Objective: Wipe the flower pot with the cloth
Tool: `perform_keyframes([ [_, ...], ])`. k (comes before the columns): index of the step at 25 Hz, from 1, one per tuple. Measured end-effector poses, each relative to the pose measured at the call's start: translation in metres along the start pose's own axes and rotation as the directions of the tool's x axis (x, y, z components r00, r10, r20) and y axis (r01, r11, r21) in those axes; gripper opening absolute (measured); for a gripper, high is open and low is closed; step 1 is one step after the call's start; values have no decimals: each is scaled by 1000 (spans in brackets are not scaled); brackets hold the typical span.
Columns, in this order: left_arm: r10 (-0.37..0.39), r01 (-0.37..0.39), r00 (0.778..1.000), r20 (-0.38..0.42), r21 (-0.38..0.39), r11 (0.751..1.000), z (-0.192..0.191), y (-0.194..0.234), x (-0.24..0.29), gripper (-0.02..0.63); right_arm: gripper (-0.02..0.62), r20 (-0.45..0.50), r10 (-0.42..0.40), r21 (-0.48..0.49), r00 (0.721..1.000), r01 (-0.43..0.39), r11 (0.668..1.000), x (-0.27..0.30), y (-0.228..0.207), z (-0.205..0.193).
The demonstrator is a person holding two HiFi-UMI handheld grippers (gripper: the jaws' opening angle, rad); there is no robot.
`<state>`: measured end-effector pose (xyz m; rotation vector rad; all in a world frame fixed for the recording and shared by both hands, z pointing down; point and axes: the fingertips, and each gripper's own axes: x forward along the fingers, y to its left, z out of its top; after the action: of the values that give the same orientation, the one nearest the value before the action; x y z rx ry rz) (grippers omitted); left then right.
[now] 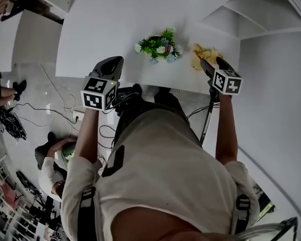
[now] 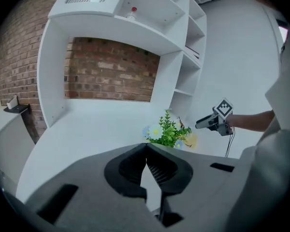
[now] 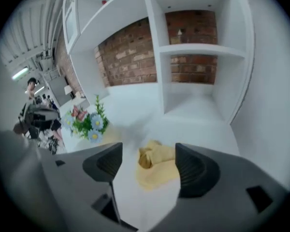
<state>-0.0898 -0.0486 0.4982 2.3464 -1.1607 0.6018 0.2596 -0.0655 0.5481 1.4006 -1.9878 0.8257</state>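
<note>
Flower pot [image 1: 159,46] stands upright on the white bench [image 1: 100,34], long axis vertical, blooms up. The left gripper [image 2: 146,149] holds its jaws together, empty; the right gripper [image 3: 149,151] has jaws wide apart over the crumpled yellow cloth [image 1: 203,54].

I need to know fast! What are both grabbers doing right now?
Left gripper: shut, empty.
Right gripper: open over the yellow cloth, not gripping it.

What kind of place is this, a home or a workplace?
Probably a workplace or test room dressed like a home, not a lived-in one. A nearly bare white shelf unit stands against a brick wall, loose cables run over the floor, and another person is nearby.
</note>
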Motion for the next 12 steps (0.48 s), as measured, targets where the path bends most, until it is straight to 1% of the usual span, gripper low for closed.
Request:
perform_keyframes([
  [1,-6,6,1000,7,-3,1000,0,-1,-2,20,341,63,8,45,998,-11,999,-12,0,12],
  [2,-19,20,1000,19,-13,1000,1,-3,-5,20,335,132,32,90,991,-44,995,-25,5,25],
  [3,-37,38,998,41,-21,999,4,-4,-9,20,291,202,74,129,976,-102,986,-38,16,39],
  [4,-54,56,995,78,-20,998,10,-6,-16,20,222,268,133,158,954,-180,971,-49,32,53],
  [5,-65,67,989,130,-10,998,20,-6,-23,20,167,324,203,176,924,-270,947,-58,51,66],
  [6,-70,71,980,188,1,997,31,-5,-32,20,115,368,276,183,888,-360,915,-65,73,78],
  [7,-78,79,967,243,6,997,43,-4,-40,20,27,395,343,181,852,-438,880,-70,96,87],
  [8,-100,103,952,289,3,995,54,-4,-48,20,11,403,401,169,823,-497,851,-73,119,93],
  [9,-138,147,936,323,-5,989,62,-7,-54,20,11,393,451,148,802,-539,829,-74,142,95],
  [10,-188,206,920,345,-15,978,67,-12,-58,20,11,372,494,121,786,-569,814,-74,164,95],
  [12,-295,333,883,366,-45,942,70,-25,-64,20,11,323,565,70,759,-615,786,-72,206,92],
])
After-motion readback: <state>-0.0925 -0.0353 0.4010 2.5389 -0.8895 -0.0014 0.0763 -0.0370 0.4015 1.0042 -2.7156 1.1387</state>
